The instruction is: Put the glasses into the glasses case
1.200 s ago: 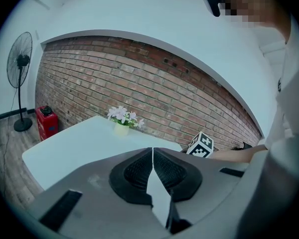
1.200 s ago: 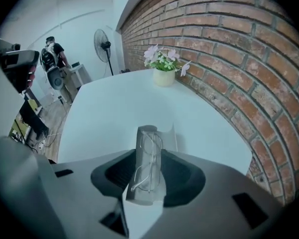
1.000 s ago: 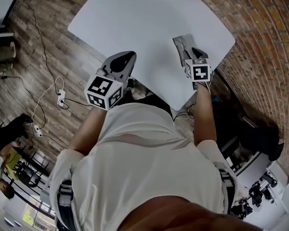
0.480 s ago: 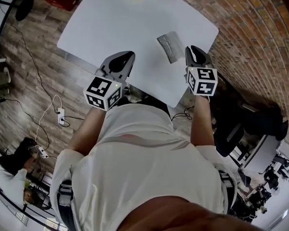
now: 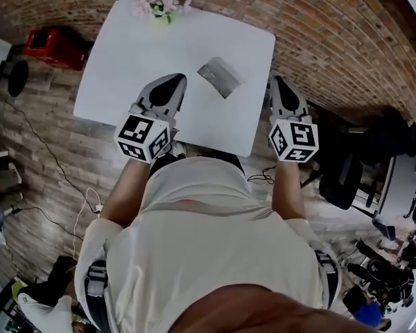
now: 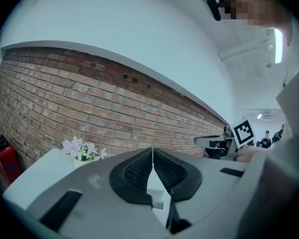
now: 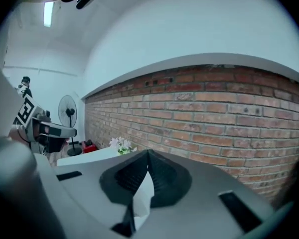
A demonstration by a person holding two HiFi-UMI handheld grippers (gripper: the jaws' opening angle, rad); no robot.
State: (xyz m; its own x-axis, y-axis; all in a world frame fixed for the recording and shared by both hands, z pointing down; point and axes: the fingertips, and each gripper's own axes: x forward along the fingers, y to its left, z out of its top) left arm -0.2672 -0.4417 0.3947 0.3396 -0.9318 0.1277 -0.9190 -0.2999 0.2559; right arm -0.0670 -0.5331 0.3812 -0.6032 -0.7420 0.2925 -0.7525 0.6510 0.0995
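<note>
- Head view, far left: a red box [image 5: 55,47] stands on the floor beside the tabletop [image 5: 125,54]. It plays no part in the task.
- Flowers [image 5: 159,2] sit at the far edge of the tabletop, well apart from the work area.
- Left gripper [image 5: 170,87]: it is above the near-left part of the tabletop. The left gripper view shows its jaws together tip to tip with nothing between them, and brick wall beyond.
- Glasses case [image 5: 220,77]: grey, lying askew on the tabletop right of centre, between the two grippers and touched by neither. It looks closed, though it is too small to be sure.
- Glasses: not visible in any view. Judged to be inside the case; cannot confirm.
- Right gripper [image 5: 280,87]: it is just past the right edge of the tabletop. The right gripper view shows its jaws shut on each other and empty.
- Judgement: the placing looks done, and the step in hand is getting clear.
- To do it well:
  - Keep both grippers off the case so it is not nudged.
  - Check that the lid seam sits flush all round before logging completion.
  - If a gap shows, press down on the lid with closed jaws while the other gripper steadies an end. A light case will likely slide on this smooth top.
</note>
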